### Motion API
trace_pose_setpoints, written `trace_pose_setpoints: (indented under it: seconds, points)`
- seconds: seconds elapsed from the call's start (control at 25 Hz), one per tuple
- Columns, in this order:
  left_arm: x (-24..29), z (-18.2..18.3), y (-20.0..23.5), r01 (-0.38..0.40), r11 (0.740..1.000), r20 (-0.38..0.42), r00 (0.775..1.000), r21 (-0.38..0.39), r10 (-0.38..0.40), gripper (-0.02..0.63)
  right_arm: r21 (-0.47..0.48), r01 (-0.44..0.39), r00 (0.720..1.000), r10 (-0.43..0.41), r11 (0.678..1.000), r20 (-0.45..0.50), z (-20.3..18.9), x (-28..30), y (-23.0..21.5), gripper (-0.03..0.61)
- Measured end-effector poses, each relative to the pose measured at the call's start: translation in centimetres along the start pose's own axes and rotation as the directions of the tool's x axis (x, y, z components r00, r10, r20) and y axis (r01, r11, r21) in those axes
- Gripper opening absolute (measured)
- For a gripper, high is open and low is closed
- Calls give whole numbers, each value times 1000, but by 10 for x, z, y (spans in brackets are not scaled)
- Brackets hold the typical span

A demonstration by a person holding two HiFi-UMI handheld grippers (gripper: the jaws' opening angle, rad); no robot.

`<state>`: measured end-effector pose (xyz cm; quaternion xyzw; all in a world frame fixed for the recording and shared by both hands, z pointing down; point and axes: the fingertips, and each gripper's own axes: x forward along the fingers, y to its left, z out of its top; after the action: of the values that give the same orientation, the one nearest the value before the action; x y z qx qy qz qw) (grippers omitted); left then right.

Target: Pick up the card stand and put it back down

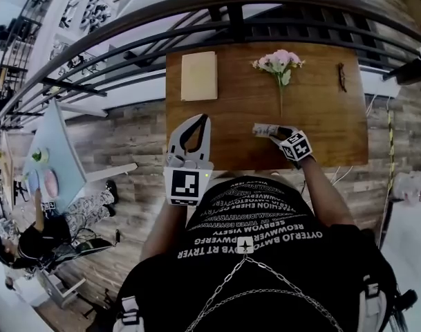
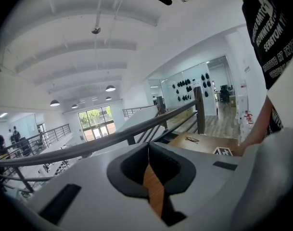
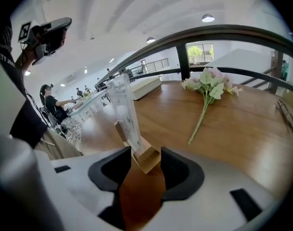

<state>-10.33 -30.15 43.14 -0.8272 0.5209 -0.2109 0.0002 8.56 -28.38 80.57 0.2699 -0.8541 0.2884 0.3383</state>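
The card stand (image 1: 265, 129) is a clear upright panel (image 3: 124, 114) set in a small wooden base (image 3: 147, 159). It stands near the front edge of the brown table (image 1: 321, 123). My right gripper (image 1: 274, 133) points down at it and is open, its jaws (image 3: 145, 153) on either side of the wooden base with small gaps. My left gripper (image 1: 198, 120) is held up at the table's front left, shut and empty, its tips (image 2: 148, 146) touching.
A cream pad (image 1: 199, 76) lies at the table's back left, a pink flower sprig (image 1: 280, 64) at the back middle, dark glasses (image 1: 342, 77) at the right. A dark railing (image 1: 231, 19) runs behind the table. A seated person (image 1: 30, 241) is far left.
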Motion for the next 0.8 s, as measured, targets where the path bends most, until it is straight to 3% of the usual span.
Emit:
trace_pose_setpoints:
  seconds: [0.44, 0.8]
  points:
    - [1, -5, -10, 9, 1000, -20, 1000, 8, -9, 28, -118, 24, 999, -19, 993, 43, 0, 9, -5, 166]
    - [-4, -5, -25, 12, 1000, -21, 1000, 12, -11, 28, -57, 3, 999, 0, 998, 47, 6, -5, -2, 153]
